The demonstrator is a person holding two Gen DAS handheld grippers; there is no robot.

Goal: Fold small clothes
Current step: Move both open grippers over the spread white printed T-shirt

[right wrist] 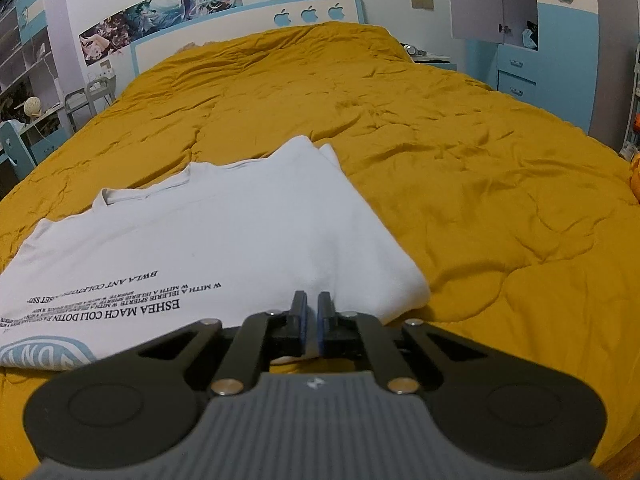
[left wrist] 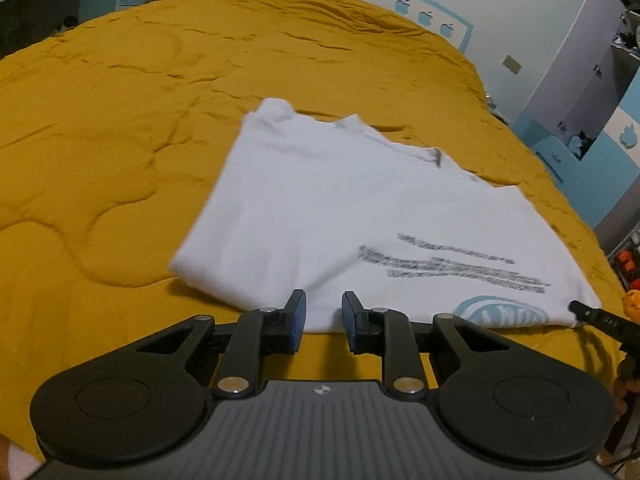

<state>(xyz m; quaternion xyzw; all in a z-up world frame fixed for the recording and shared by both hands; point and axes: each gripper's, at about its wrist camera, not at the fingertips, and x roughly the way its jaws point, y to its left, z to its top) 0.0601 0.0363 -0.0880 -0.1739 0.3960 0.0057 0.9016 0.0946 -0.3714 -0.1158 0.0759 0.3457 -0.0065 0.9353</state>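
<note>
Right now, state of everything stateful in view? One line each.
white T-shirt: partly folded, sides turned in, lying flat on the quilt, print facing up.
yellow quilt: spread over the bed, wrinkled.
left gripper: jaws narrowly apart at the shirt's near hem, grip unclear.
right gripper: shut on the shirt's near hem.
cabinet door: open.
</note>
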